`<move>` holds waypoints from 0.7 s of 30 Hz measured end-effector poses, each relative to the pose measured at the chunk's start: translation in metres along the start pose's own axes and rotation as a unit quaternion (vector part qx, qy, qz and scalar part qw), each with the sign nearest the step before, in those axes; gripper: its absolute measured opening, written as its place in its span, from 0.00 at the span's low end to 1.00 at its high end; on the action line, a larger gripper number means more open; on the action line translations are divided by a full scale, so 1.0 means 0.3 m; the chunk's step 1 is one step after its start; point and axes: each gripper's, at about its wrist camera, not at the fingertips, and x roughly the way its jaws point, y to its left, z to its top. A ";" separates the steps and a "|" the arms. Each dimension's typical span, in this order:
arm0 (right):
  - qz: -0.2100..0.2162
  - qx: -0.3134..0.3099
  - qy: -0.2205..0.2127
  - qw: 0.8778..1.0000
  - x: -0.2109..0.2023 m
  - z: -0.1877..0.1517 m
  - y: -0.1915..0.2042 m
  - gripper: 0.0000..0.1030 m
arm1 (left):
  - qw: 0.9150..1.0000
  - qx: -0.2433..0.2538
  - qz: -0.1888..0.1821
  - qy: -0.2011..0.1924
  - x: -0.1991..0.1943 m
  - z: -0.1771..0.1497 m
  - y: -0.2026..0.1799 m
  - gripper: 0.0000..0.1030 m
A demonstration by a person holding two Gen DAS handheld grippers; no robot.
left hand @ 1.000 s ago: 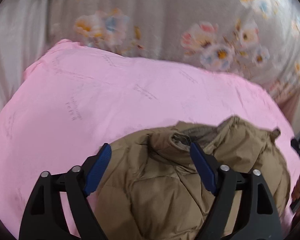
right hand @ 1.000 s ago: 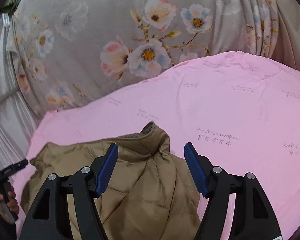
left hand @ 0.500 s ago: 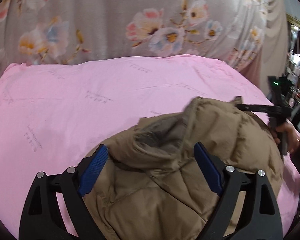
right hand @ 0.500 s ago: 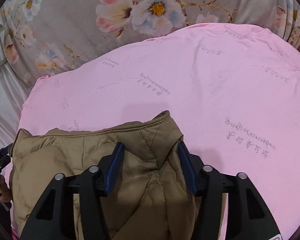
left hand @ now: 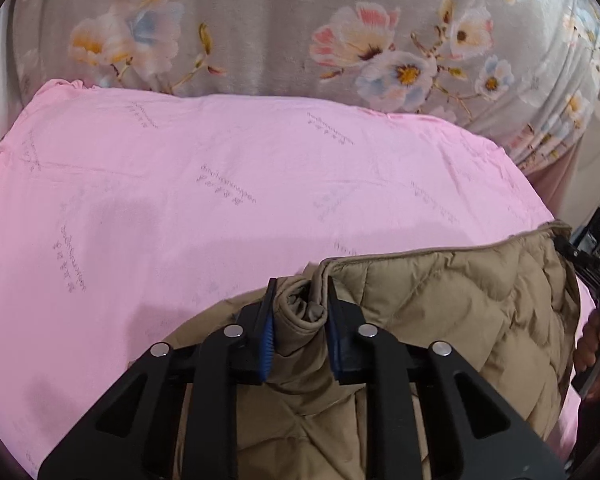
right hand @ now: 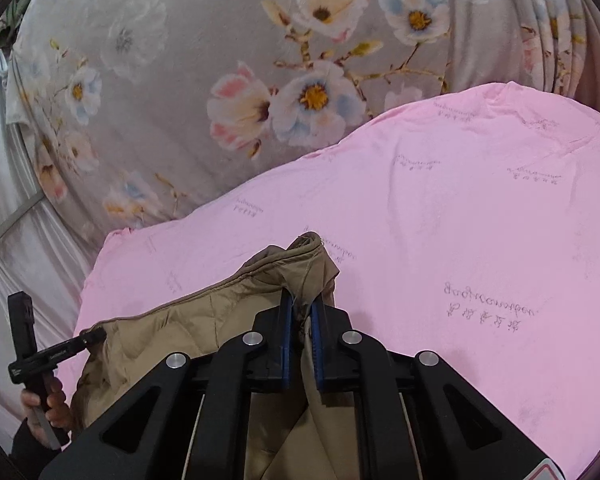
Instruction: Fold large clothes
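The left gripper, black with blue pads, sits at the bottom middle of its view. Its jaws are closing, and a bunched fold of the puffy brown quilted jacket is pinched between the pads. The jacket fills the lower right of that view and its top edge runs up toward the right side of the frame. There, at the far right edge, a hand holds the handle of the other black tool.

The right gripper is at the bottom middle of its own view. Its jaws are closing too, nearly together, with a thin edge of the same jacket squeezed between the blue pads. A corner of the jacket pokes up just above the pads. The rest of it spreads out to the lower left of the frame. At the far lower left a hand grips a black handle, and that tool's tip touches the jacket's far end.

The jacket lies on a wide pink sheet with small grey writing. Behind the sheet, across the top of both views, hangs a grey cloth with big pink and white flowers
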 end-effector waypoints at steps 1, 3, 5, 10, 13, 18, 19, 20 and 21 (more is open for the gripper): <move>-0.024 -0.006 0.005 1.000 0.021 -0.007 0.005 0.07 | 1.000 0.003 0.011 -0.005 0.011 0.009 -0.019 0.19; -0.065 -0.014 0.026 0.997 0.093 -0.039 0.004 0.07 | 0.999 0.005 0.032 0.000 0.052 0.014 -0.042 0.19; -0.088 -0.011 0.049 0.995 0.162 -0.082 -0.013 0.07 | 0.998 -0.004 0.056 0.017 0.122 0.000 -0.040 0.19; -0.112 -0.007 0.088 0.990 0.270 -0.143 -0.054 0.08 | 0.996 -0.039 0.073 0.034 0.237 -0.077 0.015 0.22; -0.127 -0.019 0.098 0.987 0.297 -0.155 -0.048 0.11 | 0.995 -0.062 0.068 0.025 0.244 -0.097 0.040 0.30; -0.146 -0.030 0.102 0.984 0.317 -0.168 -0.043 0.16 | 0.994 -0.088 0.067 0.021 0.256 -0.112 0.069 0.44; -0.151 -0.027 0.103 0.983 0.318 -0.167 -0.047 0.17 | 0.993 -0.090 0.075 0.021 0.257 -0.111 0.071 0.47; -0.152 -0.023 0.102 0.983 0.316 -0.166 -0.052 0.20 | 0.992 -0.092 0.081 0.021 0.258 -0.111 0.073 0.51; -0.152 -0.019 0.102 0.983 0.311 -0.164 -0.056 0.24 | 0.992 -0.091 0.086 0.024 0.258 -0.111 0.074 0.53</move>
